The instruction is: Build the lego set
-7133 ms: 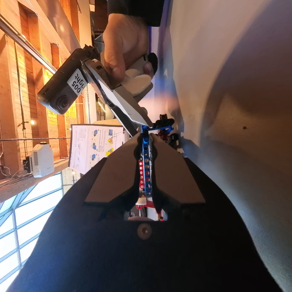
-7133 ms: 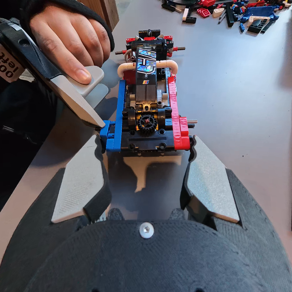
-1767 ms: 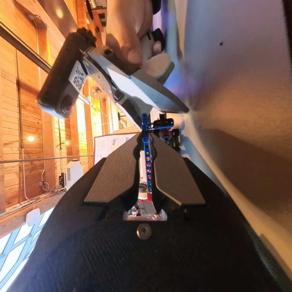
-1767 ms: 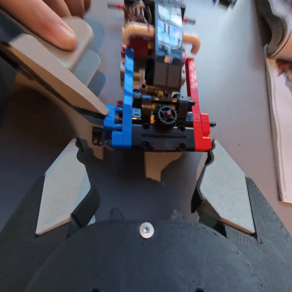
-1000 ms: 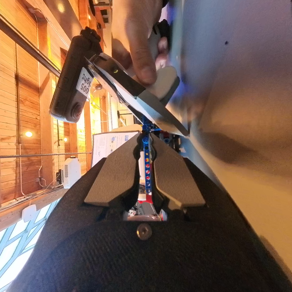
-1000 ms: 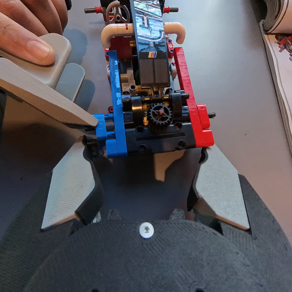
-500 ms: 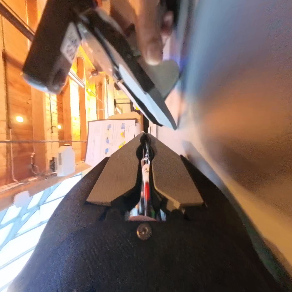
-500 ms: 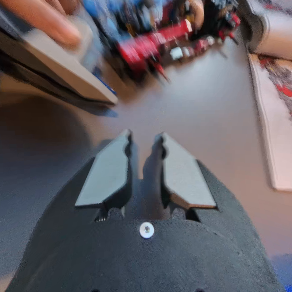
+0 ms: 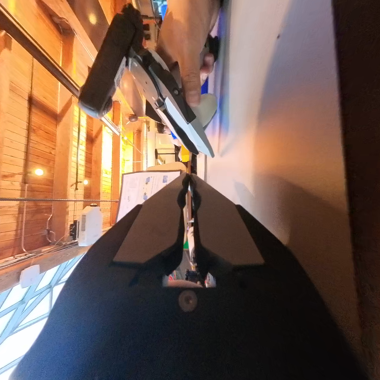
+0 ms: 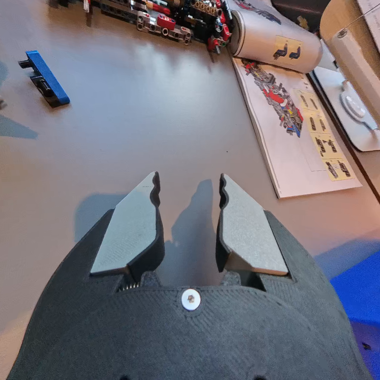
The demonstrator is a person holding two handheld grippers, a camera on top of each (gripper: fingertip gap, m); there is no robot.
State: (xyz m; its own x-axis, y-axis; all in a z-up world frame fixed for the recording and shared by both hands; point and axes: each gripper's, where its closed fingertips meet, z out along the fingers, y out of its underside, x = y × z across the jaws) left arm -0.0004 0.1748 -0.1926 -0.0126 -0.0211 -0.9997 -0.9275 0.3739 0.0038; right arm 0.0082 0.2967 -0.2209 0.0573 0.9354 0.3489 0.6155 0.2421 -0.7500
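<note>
My right gripper [image 10: 188,176] is open and empty, hovering over the bare grey table [image 10: 144,123]. A long lego assembly [image 10: 164,24] of grey, black and red beams lies at the far edge of the table. A short blue beam with black pins [image 10: 48,80] lies alone at the far left. My left gripper [image 9: 188,177] has its jaws together with only a thin slit between them, and I see no brick in it. The left wrist view is rolled sideways. In it the right gripper [image 9: 205,152] shows above mine, held by a hand [image 9: 185,51].
An open instruction booklet [image 10: 298,127] with a rolled-back page [image 10: 273,39] lies at the right. A white device [image 10: 353,115] sits on the wooden surface beyond it. Something blue [image 10: 359,287] is at the lower right. A poster [image 9: 144,189] stands far ahead of the left gripper.
The right gripper has left the car's rear end, narrowed, reopened and swung right. The blue beam no longer shows between the left fingers. A blue beam now lies on the table.
</note>
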